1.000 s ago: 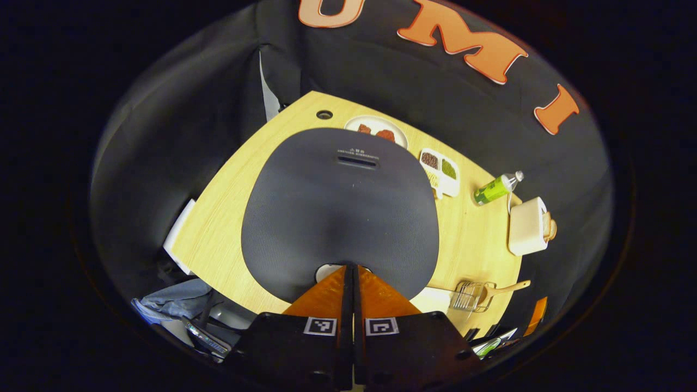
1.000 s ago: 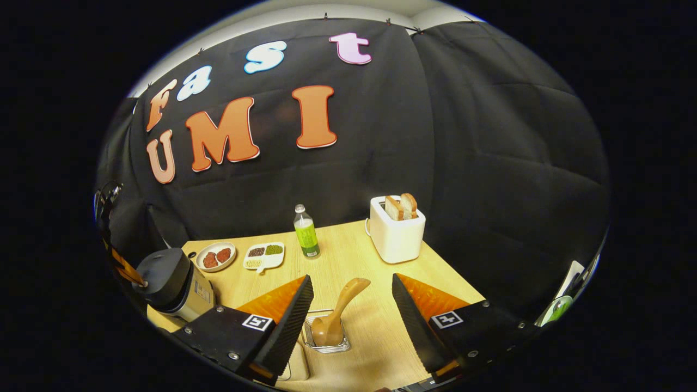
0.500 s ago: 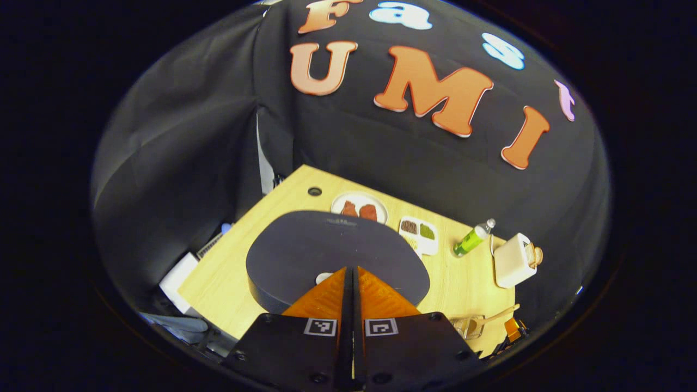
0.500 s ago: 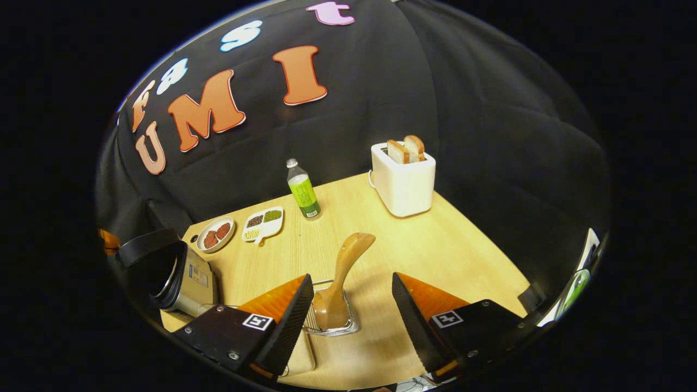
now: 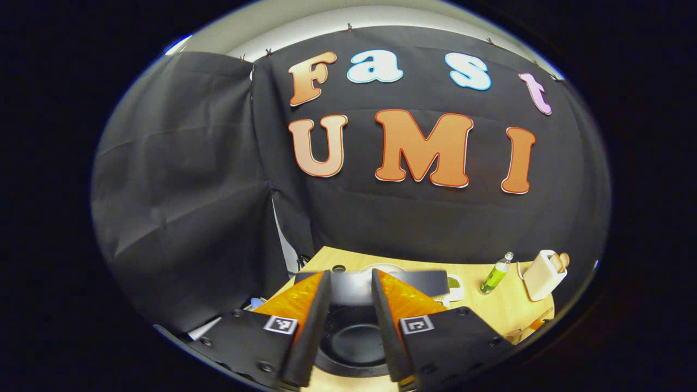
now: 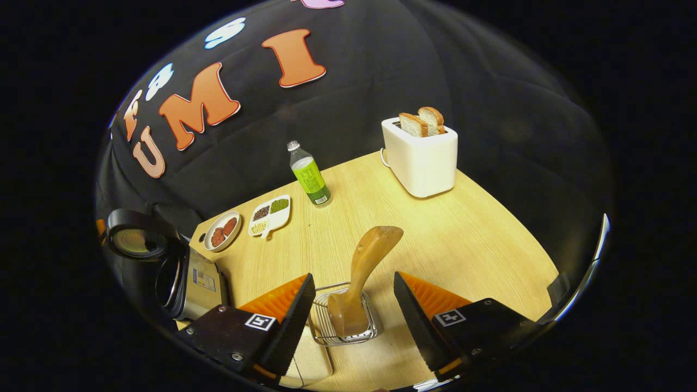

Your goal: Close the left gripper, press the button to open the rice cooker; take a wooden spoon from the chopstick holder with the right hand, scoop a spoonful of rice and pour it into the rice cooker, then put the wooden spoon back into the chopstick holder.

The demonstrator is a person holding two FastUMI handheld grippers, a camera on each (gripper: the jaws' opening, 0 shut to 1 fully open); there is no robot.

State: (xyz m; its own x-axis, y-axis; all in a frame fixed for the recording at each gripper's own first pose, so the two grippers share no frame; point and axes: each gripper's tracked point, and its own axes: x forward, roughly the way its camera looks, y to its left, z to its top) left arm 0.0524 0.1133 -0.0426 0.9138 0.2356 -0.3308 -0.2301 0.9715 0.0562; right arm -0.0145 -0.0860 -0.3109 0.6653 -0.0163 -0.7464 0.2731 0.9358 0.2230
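Note:
The rice cooker (image 6: 188,277) stands at the table's left with its lid (image 6: 133,239) swung up. In the left gripper view its dark inner pot (image 5: 354,340) lies below my left gripper (image 5: 348,275), which is open and holds nothing; the raised lid (image 5: 414,282) stands just beyond the fingertips. A wooden spoon (image 6: 370,256) stands bowl-down in a wire chopstick holder (image 6: 326,326). My right gripper (image 6: 353,277) is open above the holder, one finger on each side of the spoon handle and neither touching it.
A white toaster (image 6: 422,158) with two bread slices stands at the back right, and a green bottle (image 6: 307,174) left of it. A divided dish (image 6: 270,214) and a small plate (image 6: 222,231) lie behind the cooker. A pale container (image 6: 313,362) sits by the holder.
The cooker lid has sprung open. My left gripper, shut at the lid's front before, has lifted, tilted up and opened. My right gripper has come closer to the spoon.

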